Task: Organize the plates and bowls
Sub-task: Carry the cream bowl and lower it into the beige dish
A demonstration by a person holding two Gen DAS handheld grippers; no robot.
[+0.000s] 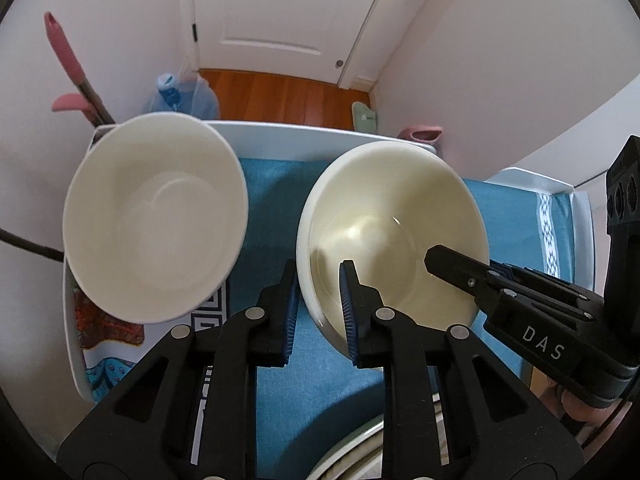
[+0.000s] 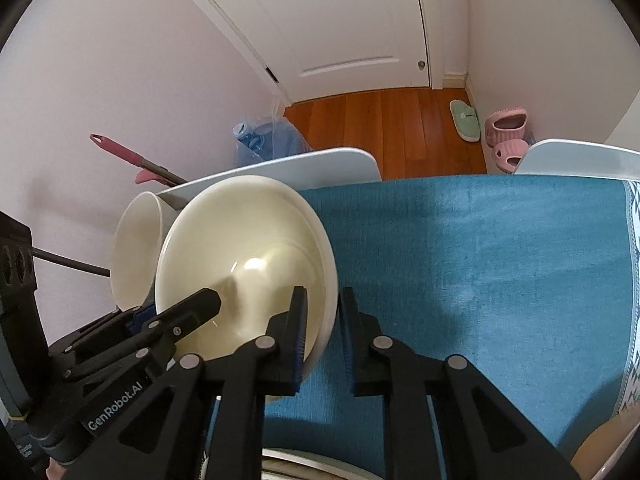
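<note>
Left tongs [image 1: 318, 312]: nearest the left wrist camera, at 6 o'clock in its view; the two black fingers with blue pads pinch the near rim of the cream bowl, one pad outside the wall and one inside.
Right tongs [image 2: 323, 336]: at 6 o'clock in the right wrist view; pressed onto the same bowl's rim, one pad inside the bowl and one outside over the cloth.
Cream bowl [image 1: 394, 236]: glossy and tilted, its opening turned toward both cameras, held at two spots on its rim; it sits just right of centre in the left view and at 8 o'clock in the right view.
White bowl [image 1: 156, 216]: second bowl, at 9 o'clock in the left view, tilted the same way, near the cream bowl without touching it.
Counter [image 2: 480, 264]: covered with a blue cloth that has a patterned white border at 3 o'clock.
Chairs [image 2: 304, 164]: white backs rise behind the counter at 12 and 2 o'clock.
Floor [image 2: 384, 128]: wooden, toward 12 o'clock, carrying a green slipper [image 2: 465, 119], pink sandals [image 2: 507, 136] and a blue water jug [image 2: 260, 136].
Door [image 2: 352, 20]: white, shut, at 12 o'clock.
</note>
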